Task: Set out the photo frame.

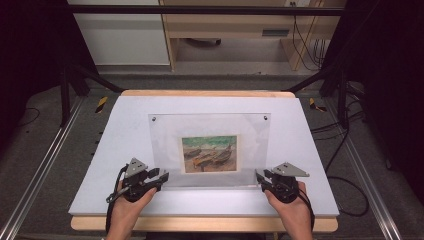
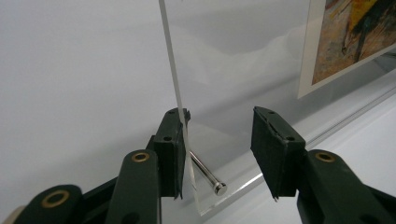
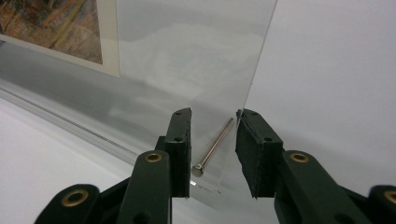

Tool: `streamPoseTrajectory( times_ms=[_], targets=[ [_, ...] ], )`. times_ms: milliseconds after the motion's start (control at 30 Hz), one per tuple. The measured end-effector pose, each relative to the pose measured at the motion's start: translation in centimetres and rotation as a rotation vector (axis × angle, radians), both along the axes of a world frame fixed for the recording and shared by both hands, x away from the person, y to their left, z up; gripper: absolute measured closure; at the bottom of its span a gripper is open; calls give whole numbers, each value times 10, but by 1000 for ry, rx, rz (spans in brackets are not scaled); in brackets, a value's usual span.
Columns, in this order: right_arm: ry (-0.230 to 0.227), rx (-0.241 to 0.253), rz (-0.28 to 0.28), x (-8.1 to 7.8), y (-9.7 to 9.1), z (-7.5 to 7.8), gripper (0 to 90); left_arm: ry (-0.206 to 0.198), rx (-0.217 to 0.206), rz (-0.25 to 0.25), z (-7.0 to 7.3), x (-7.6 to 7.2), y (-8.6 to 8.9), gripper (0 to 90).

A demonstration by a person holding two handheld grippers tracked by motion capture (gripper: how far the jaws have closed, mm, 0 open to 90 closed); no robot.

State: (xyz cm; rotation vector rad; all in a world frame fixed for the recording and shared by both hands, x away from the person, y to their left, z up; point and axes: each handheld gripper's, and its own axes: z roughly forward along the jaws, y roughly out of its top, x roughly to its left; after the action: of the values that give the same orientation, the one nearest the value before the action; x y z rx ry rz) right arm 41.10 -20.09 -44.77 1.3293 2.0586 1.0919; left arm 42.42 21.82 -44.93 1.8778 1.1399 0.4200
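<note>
The clear frame [image 1: 209, 150] is flanked at both near corners, presumably for a level lift. The left gripper [image 2: 219, 149] and right gripper [image 3: 212, 147] are spread around its pins, not yet pinching.

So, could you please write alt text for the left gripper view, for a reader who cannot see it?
The left tool straddles a bottom corner of a clear acrylic frame that stands on a white table, with a metal pin between its two black jaws. One jaw is at the frame's edge, the other stands apart. A painted print shows at upper right.

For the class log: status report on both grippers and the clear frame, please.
Left gripper, right gripper open, straddling near-corner pins. Acrylic frame flat on table. Nothing obstructing.
</note>
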Motion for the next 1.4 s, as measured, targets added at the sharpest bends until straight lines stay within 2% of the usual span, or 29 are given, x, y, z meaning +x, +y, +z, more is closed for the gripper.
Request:
streamPoseTrajectory(
  times_ms=[267, 533, 767, 1400],
  targets=[
    [-1, -15, 7, -2, -1, -2, 678, 7, 3, -11, -1, 0, 1, 550],
    [25, -23, 18, -7, -1, -4, 683, 21, 24, -26, -3, -5, 1, 554],
    [26, -37, 33, -8, -2, -5, 685, 26, 32, -33, -5, -5, 1, 551],
    [34, -27, 39, -9, -2, -6, 679, 8, 77, -43, -4, -7, -1, 548]
  ],
)
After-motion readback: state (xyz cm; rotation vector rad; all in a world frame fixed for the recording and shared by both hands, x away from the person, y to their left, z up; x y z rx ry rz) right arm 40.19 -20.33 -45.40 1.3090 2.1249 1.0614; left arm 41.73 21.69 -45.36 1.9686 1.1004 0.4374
